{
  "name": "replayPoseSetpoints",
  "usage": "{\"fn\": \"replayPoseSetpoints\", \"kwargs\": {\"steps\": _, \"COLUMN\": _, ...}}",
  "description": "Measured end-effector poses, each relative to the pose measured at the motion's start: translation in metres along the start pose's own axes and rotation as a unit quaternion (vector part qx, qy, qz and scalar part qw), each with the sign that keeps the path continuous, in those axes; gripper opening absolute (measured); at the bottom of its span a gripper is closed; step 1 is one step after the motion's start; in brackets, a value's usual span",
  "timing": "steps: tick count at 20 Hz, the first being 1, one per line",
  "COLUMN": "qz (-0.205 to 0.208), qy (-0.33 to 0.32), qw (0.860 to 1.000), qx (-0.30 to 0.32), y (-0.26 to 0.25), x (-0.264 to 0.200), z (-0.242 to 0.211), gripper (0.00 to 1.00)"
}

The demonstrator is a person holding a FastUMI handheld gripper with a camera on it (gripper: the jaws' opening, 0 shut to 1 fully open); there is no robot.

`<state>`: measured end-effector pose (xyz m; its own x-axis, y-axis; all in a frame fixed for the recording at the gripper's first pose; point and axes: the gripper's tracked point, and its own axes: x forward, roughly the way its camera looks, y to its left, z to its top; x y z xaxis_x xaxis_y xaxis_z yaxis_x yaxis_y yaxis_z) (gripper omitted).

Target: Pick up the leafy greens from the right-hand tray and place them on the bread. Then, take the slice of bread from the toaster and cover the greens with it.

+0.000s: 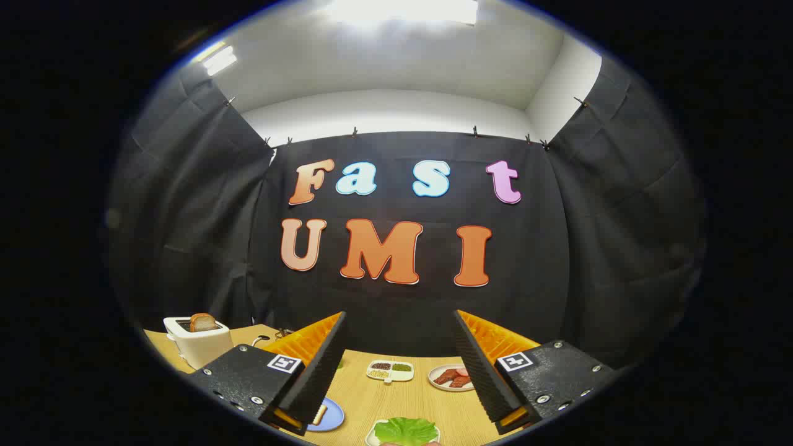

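**Above the surface, a tool waits wide**

Over the wooden surface (396, 402), the tool (396, 371) hangs released, fingers spread and empty. Leafy greens (406, 429) lie on their tray between the fingers, apparently lined up for the grab. Bread (319, 415) rests on a blue plate (331, 416); another slice (202, 322) stands in the toaster (198, 344).

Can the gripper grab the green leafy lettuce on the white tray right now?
Probably yes. The gripper is open, fingers wide apart, and the green leafy lettuce on its white tray lies low between them on the wooden table, with nothing in the way.
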<state>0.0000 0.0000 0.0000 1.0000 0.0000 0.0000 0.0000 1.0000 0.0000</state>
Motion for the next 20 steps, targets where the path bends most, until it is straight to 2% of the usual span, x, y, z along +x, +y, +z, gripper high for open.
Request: {"fn": "replayPoseSetpoints", "kwargs": {"steps": 20, "qz": -0.012, "qy": 0.008, "qw": 1.0, "qx": 0.011, "y": -0.006, "x": -0.011, "z": 0.008, "gripper": 0.99}}
